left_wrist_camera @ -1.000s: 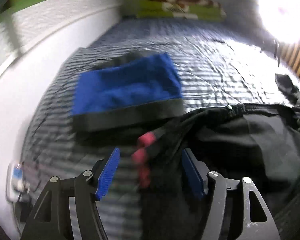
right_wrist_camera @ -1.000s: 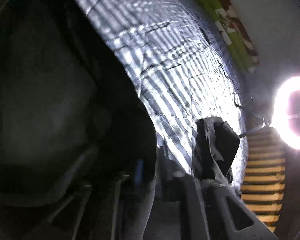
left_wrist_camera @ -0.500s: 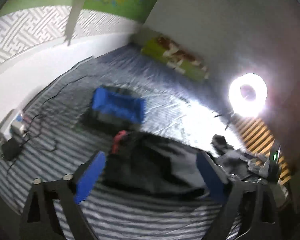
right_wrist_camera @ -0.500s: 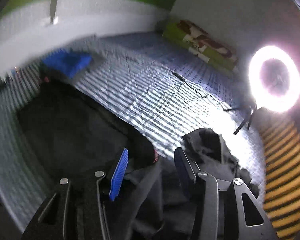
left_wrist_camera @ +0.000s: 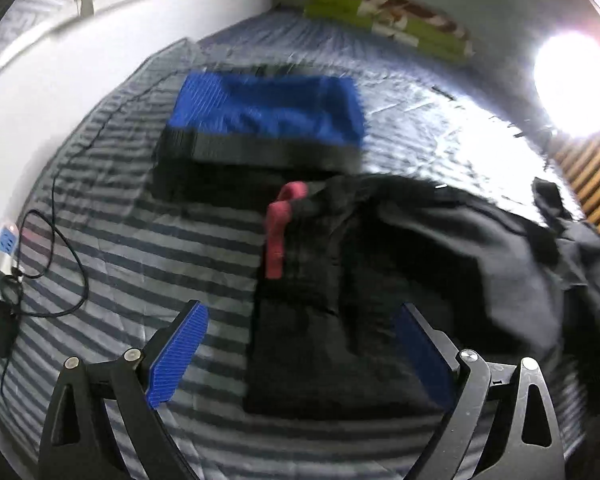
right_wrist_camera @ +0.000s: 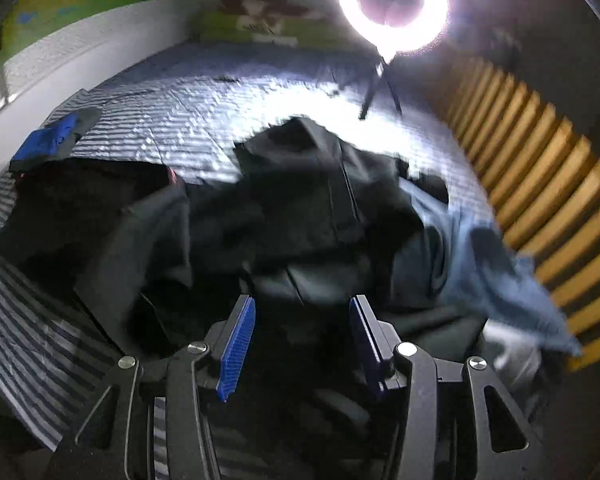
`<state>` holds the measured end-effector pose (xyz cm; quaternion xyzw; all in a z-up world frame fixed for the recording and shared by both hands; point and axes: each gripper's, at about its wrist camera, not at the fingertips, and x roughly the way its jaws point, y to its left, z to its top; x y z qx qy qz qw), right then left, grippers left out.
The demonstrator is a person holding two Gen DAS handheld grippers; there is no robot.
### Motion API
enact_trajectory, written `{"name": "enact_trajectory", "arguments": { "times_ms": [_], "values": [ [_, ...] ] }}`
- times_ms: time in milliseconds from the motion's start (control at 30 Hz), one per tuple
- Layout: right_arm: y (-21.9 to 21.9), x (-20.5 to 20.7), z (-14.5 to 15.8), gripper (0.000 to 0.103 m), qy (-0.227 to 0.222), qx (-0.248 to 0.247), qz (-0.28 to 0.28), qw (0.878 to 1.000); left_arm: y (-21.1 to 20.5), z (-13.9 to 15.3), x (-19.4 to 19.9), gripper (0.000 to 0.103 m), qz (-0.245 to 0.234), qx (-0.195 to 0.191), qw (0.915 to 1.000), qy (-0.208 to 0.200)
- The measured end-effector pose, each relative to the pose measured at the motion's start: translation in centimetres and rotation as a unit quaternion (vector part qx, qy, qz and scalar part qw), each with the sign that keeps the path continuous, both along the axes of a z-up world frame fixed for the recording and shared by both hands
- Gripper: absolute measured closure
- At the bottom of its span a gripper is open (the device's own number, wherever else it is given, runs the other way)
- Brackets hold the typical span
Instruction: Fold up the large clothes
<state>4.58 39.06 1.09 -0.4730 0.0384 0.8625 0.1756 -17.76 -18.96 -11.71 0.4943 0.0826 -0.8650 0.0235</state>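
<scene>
A black garment (left_wrist_camera: 380, 280) with red cuffs (left_wrist_camera: 278, 224) lies spread on the striped bed cover (left_wrist_camera: 140, 248). My left gripper (left_wrist_camera: 300, 356) hovers over its near edge, jaws wide open, nothing between the pads. Behind it rests a folded blue-and-black garment (left_wrist_camera: 268, 112). In the right wrist view the same black garment (right_wrist_camera: 80, 208) lies at the left. A rumpled heap of dark clothes (right_wrist_camera: 320, 200) fills the middle, with a light blue piece (right_wrist_camera: 500, 280) at its right. My right gripper (right_wrist_camera: 302, 350) hangs above this heap, open, with no cloth pinched.
A power strip (left_wrist_camera: 2, 248) and a black cable (left_wrist_camera: 72, 264) lie at the bed's left edge by the white wall. A green patterned pillow (left_wrist_camera: 388, 28) sits at the far end. A ring light (right_wrist_camera: 392, 0) on a tripod and wooden slats (right_wrist_camera: 540, 184) stand at the right.
The left jaws spread and let go of the black garment's red-cuffed end. The right gripper released the dark cloth, rolled upright and swung over to the heap on the right.
</scene>
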Motion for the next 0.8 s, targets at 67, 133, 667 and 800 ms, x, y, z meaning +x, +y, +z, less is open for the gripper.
{"name": "enact_trajectory", "arguments": {
  "times_ms": [67,133,667,800],
  "values": [
    [0.8,0.2,-1.0,0.058,0.0,-0.025,-0.011,1.0,-1.1,-1.6,-1.3,0.007,0.005,0.016,0.9998,-0.006],
    [1.1,0.1,-1.9,0.058,0.001,-0.043,-0.012,0.999,-1.8,-2.3,-2.2,0.007,0.006,0.043,0.9991,-0.006],
    [-1.0,-2.8,-4.9,0.058,-0.008,-0.063,0.015,0.998,-1.1,-7.4,-9.8,0.005,-0.025,0.029,0.9992,-0.016],
    [-1.3,-2.9,-4.8,0.058,-0.008,-0.058,0.016,0.998,-0.6,-6.6,-9.7,0.051,-0.035,0.047,0.9983,0.0]
  ]
}}
